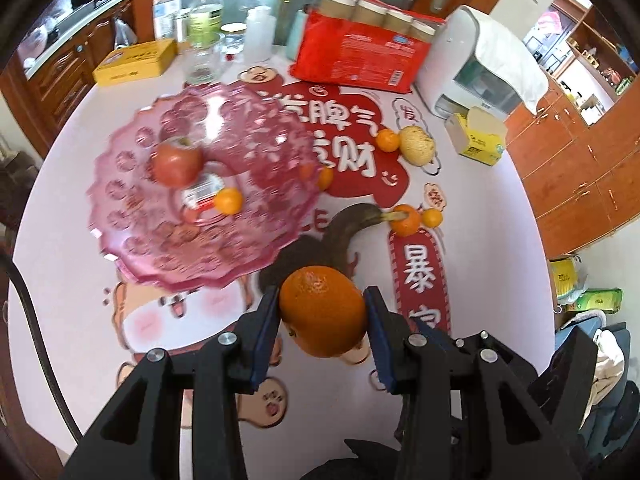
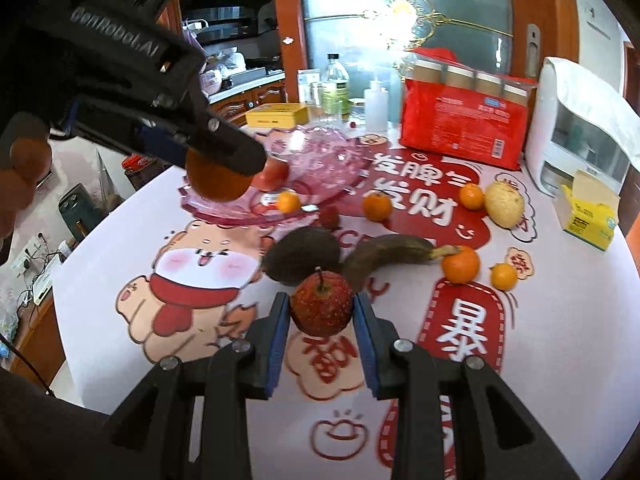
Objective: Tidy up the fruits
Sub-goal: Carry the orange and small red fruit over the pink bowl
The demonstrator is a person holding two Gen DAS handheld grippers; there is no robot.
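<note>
Carrying an orange (image 1: 323,312), the left gripper (image 1: 323,316) is clamped on it above the table (image 1: 60,320); the pink glass fruit plate (image 1: 132,248) lies ahead and to the left, holding an apple (image 1: 178,162) and a small tangerine (image 1: 229,201).

Right wrist view: right gripper (image 2: 321,312) grips a red apple (image 2: 321,304), stem up. Plate (image 2: 320,148) sits far ahead-left; left gripper (image 2: 218,172) is much nearer, its orange (image 2: 218,184) at the rim. Only here: avocado (image 2: 304,258) and banana (image 2: 390,254) unobstructed.

Bright daylight is cast from the far glass door (image 2: 404,32); the pink dish (image 1: 200,188) is motion-blurred, edges heavily bowed.
</note>
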